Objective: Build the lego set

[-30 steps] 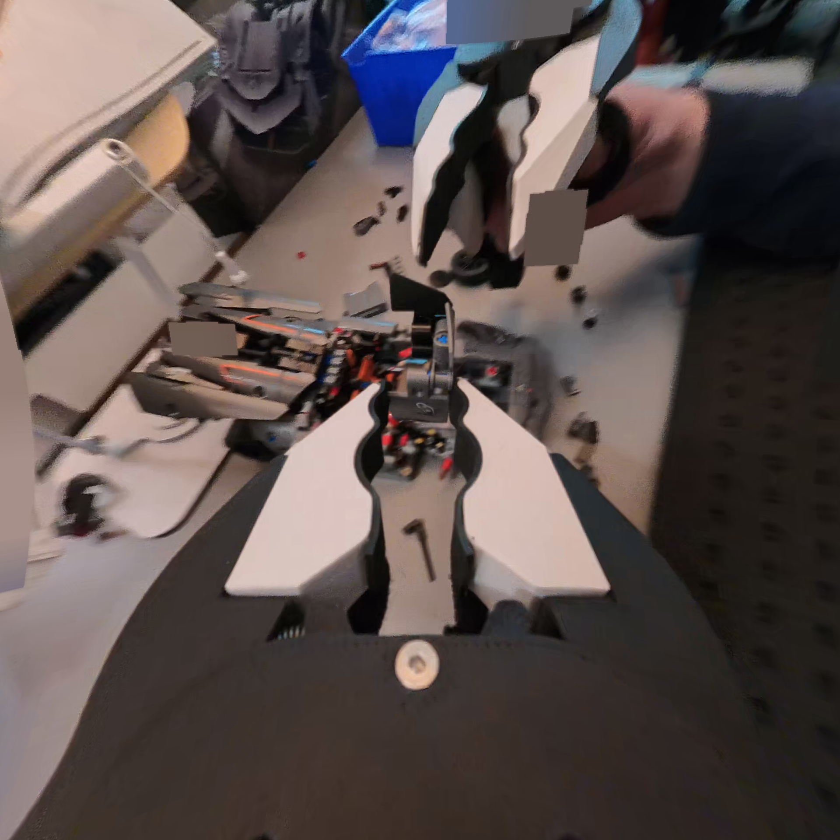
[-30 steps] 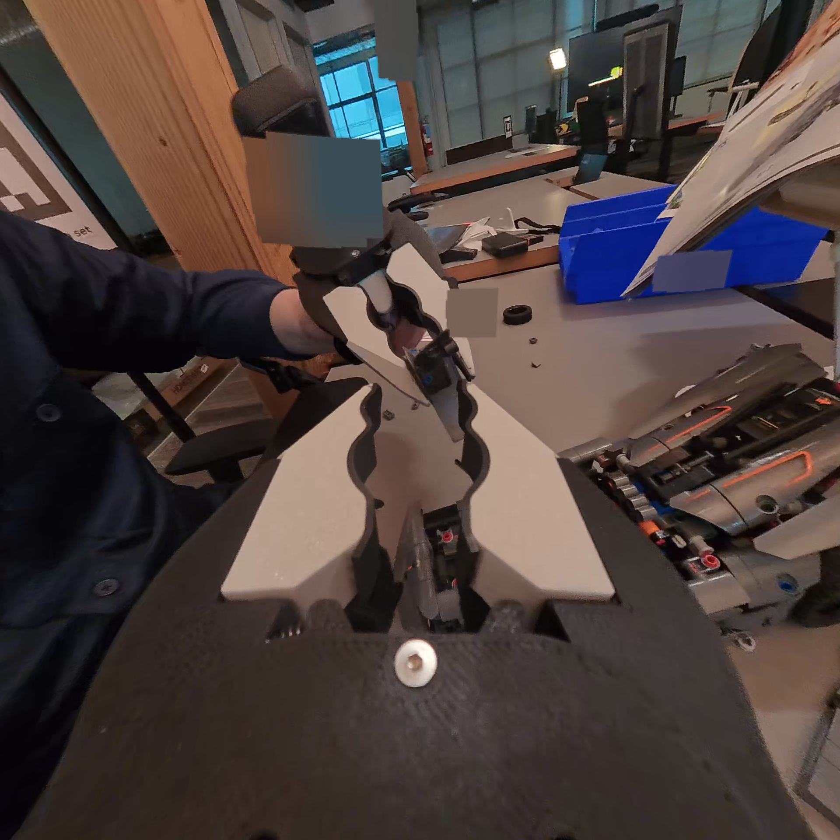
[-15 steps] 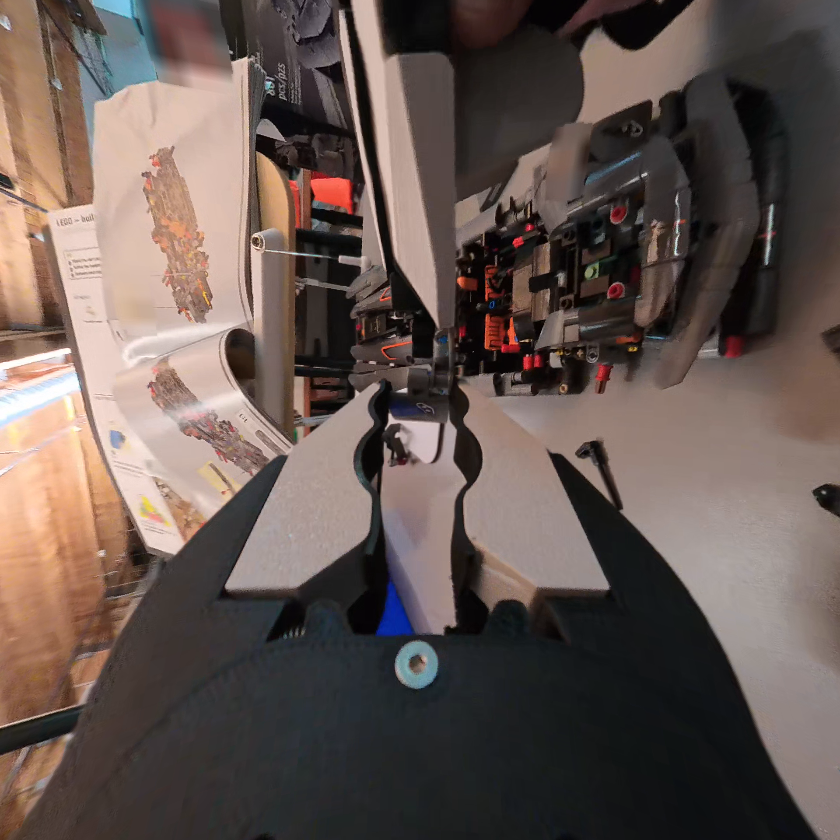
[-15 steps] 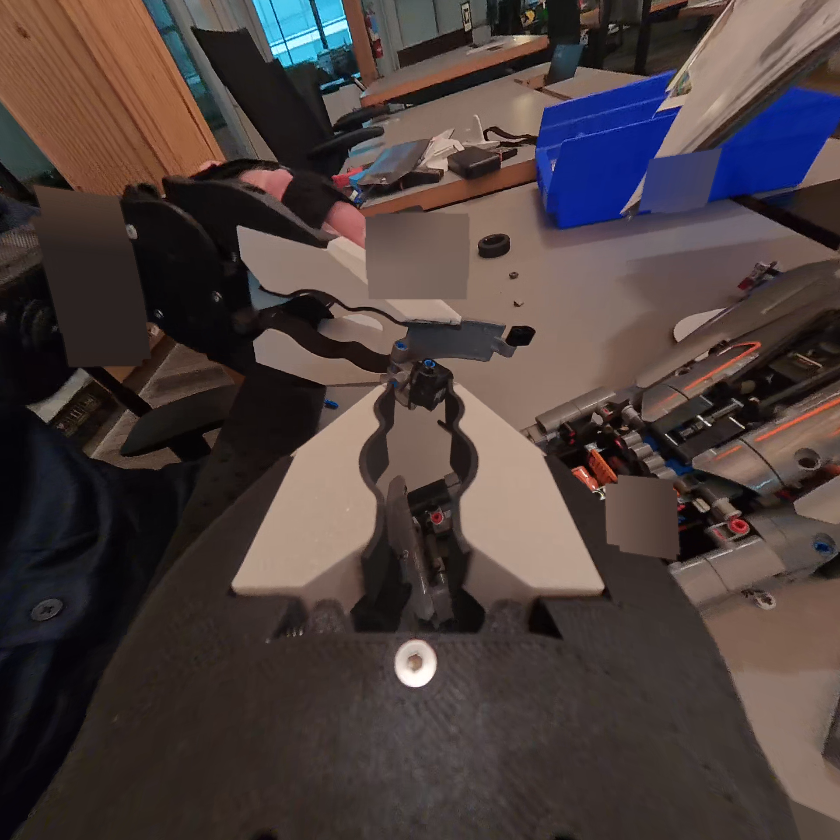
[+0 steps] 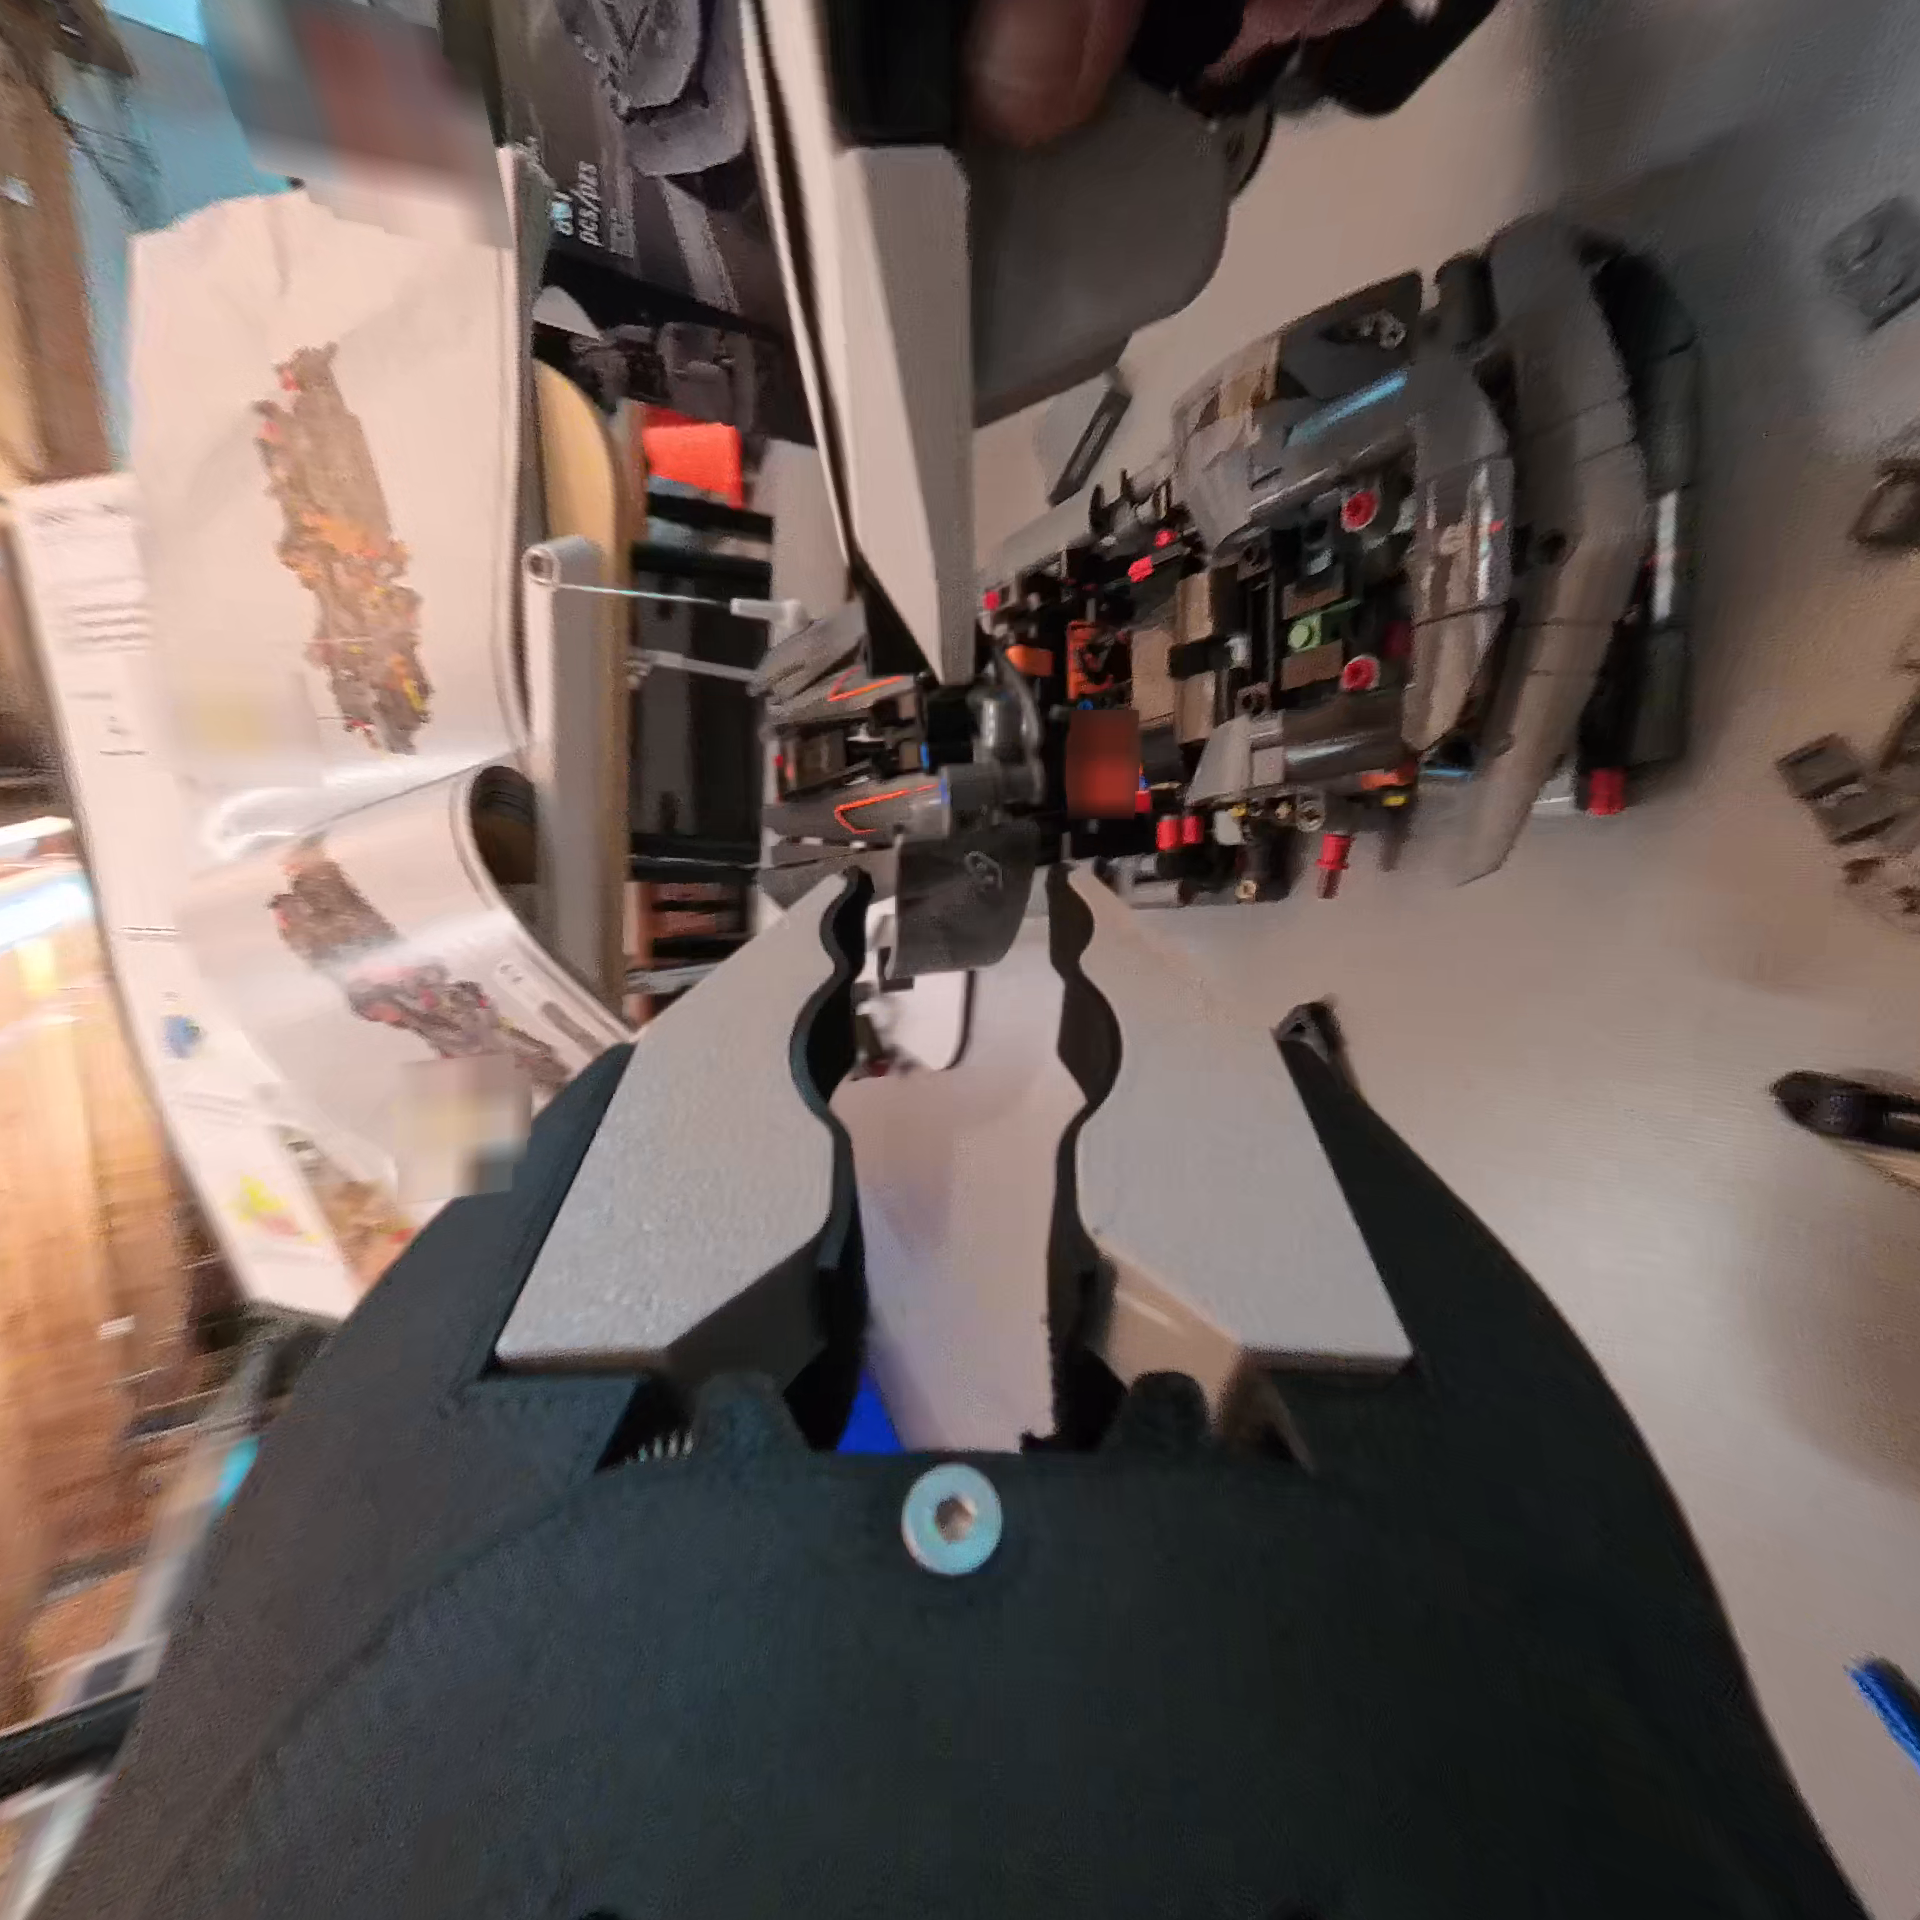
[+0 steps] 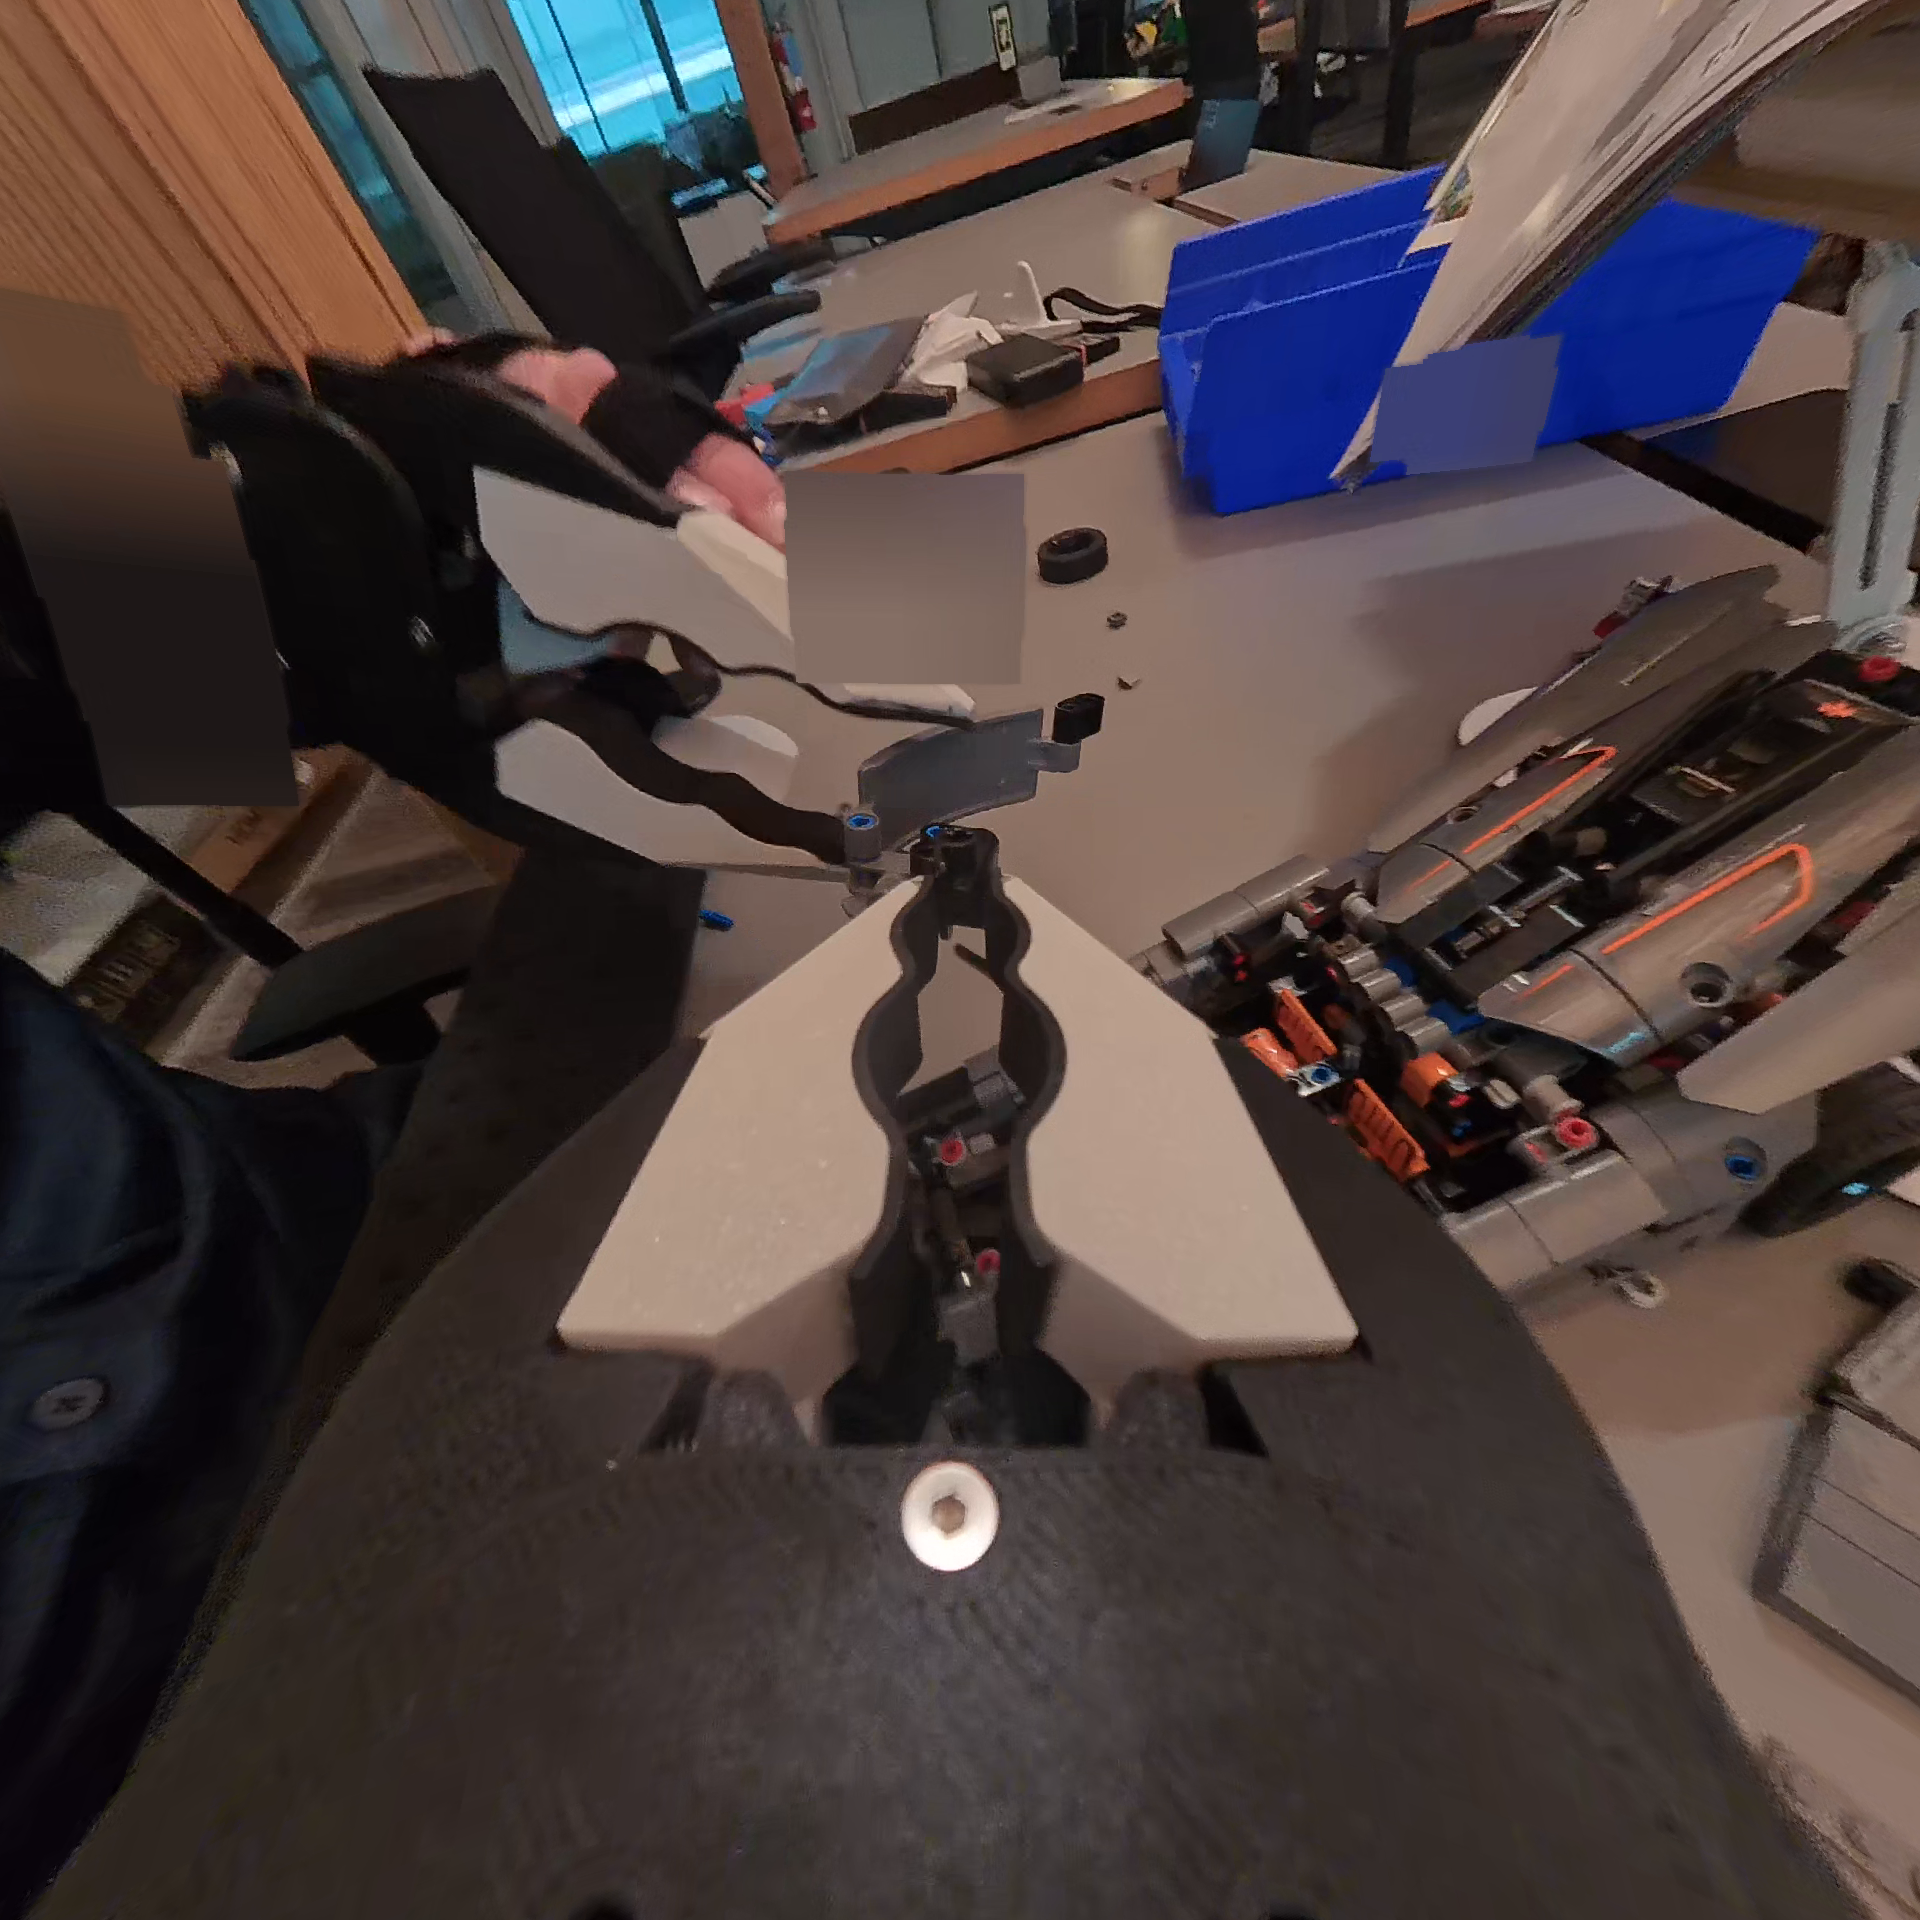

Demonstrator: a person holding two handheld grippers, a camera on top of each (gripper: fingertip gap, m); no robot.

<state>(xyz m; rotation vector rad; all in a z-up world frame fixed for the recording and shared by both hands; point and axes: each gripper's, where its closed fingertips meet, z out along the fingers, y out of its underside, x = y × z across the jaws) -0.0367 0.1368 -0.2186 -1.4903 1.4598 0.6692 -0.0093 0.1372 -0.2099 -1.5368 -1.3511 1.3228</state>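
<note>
My left gripper [image 5: 954, 888] is shut on a dark grey curved panel [image 5: 956, 914] and holds it in the air, edge-on. In the right wrist view the left gripper [image 6: 904, 774] comes in from the left with the panel [image 6: 945, 774] between its fingers. My right gripper [image 6: 951, 883] is shut on a small black connector [image 6: 956, 852] at the panel's near edge, next to blue pins. In the left wrist view the right gripper [image 5: 951, 686] reaches down from above. The grey and orange lego car model [image 5: 1351, 644] lies on the table [image 6: 1299, 665] behind the panel.
An open instruction booklet [image 5: 343, 623] stands on a holder. A blue bin [image 6: 1299, 343] sits at the back of the table. A black tyre [image 6: 1072, 554] and loose parts [image 5: 1849, 800] lie on the table. The model [image 6: 1558, 987] fills the right side. Only a small space, under 4 cm, lies between the two pairs of fingers.
The left gripper has rolled onto its side with the panel and come up to the right gripper. The right gripper, open a second ago, has closed on the black connector at the panel.
</note>
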